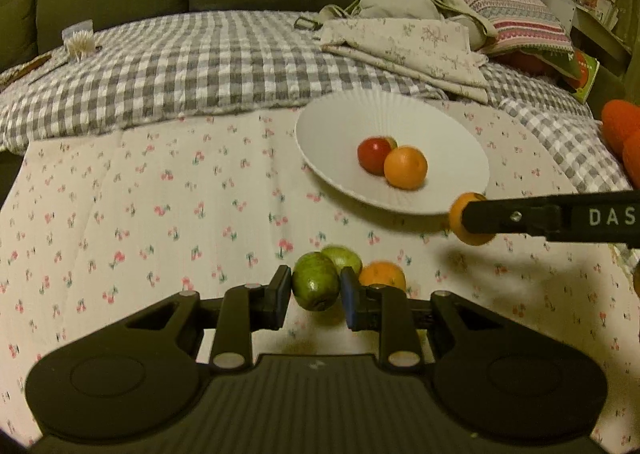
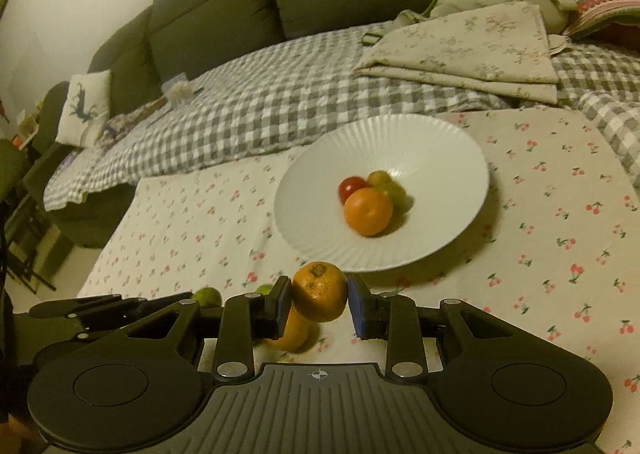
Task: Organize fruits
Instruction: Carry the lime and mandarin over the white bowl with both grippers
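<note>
While the left gripper (image 1: 315, 290) clasps a green fruit (image 1: 316, 286) near the cloth, the right gripper (image 2: 319, 300) grips an orange (image 2: 319, 291) raised just short of the white bowl's (image 2: 320, 213) near rim. Inside the bowl lie another orange (image 2: 368, 211), a red fruit (image 2: 351, 186) and greenish ones. A second green fruit (image 1: 343, 258) and a loose orange (image 1: 383, 274) sit on the cherry-print cloth (image 1: 160, 213). Best to carry each fruit over the rim, lower it beside the pile, then loosen gently so nothing rolls.
</note>
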The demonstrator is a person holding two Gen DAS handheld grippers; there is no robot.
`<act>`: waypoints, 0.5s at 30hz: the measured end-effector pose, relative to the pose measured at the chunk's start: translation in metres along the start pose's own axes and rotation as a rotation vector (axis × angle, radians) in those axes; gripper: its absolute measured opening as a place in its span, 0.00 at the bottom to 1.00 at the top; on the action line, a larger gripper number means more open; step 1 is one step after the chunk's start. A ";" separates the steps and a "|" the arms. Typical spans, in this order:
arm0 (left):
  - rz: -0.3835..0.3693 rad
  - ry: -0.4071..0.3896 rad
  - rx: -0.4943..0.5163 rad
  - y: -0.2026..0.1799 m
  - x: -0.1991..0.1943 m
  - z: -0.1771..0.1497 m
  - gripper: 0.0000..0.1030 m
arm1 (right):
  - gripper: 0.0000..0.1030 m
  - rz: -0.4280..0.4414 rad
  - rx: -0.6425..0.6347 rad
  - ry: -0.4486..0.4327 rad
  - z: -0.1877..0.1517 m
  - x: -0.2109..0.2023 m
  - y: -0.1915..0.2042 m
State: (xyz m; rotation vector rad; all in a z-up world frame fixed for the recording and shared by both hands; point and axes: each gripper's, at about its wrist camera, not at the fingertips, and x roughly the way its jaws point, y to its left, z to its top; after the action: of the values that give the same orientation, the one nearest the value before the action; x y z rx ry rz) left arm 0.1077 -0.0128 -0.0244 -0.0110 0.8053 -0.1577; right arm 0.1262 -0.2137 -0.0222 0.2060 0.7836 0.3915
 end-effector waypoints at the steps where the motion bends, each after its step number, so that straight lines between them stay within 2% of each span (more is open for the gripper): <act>1: 0.001 -0.006 0.004 -0.001 0.001 0.003 0.24 | 0.29 -0.004 0.005 -0.005 0.002 -0.001 -0.002; 11: -0.035 -0.080 0.079 -0.021 0.020 0.038 0.24 | 0.29 -0.074 0.027 -0.050 0.018 0.002 -0.024; 15: -0.054 -0.084 0.090 -0.029 0.036 0.050 0.24 | 0.29 -0.103 0.029 -0.055 0.026 0.008 -0.036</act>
State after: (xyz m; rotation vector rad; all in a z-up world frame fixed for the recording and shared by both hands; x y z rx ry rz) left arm 0.1646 -0.0491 -0.0135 0.0457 0.7137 -0.2433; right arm 0.1597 -0.2438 -0.0207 0.2022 0.7429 0.2766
